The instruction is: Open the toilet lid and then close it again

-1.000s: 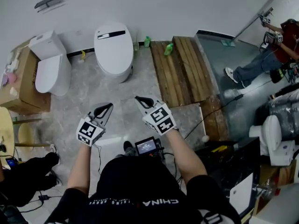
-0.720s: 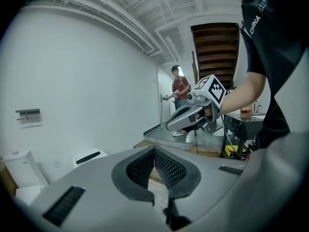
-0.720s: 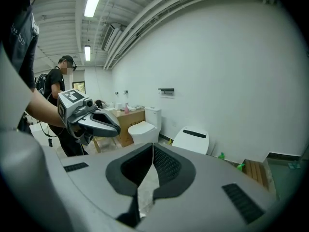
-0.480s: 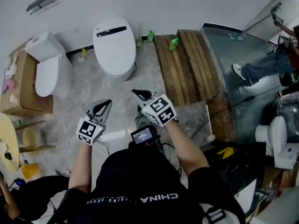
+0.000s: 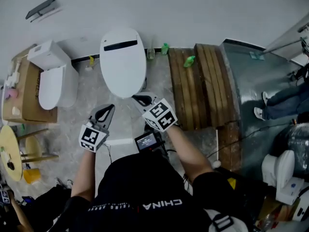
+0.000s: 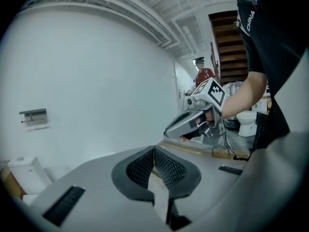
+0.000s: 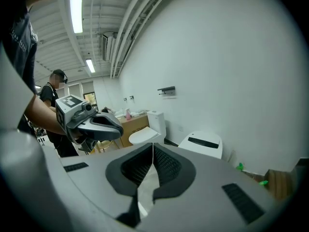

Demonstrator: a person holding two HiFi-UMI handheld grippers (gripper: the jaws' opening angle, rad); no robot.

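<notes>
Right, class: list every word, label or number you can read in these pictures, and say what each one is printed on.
"CHINA": on the person's black shirt, upside down in the head view.
Small screen: lit, but too small to read.
Left cube and right cube: square marker patterns only, no words.
Toilet lid: a black strip near its back edge, nothing legible.

Bright, even indoor light; a ceiling tube lamp (image 7: 76, 6) glares in the right gripper view. The toilet lid (image 5: 123, 62) reads clean white, with soft shadows. Both gripper views bulge, their corners black and the near jaws blurred.
</notes>
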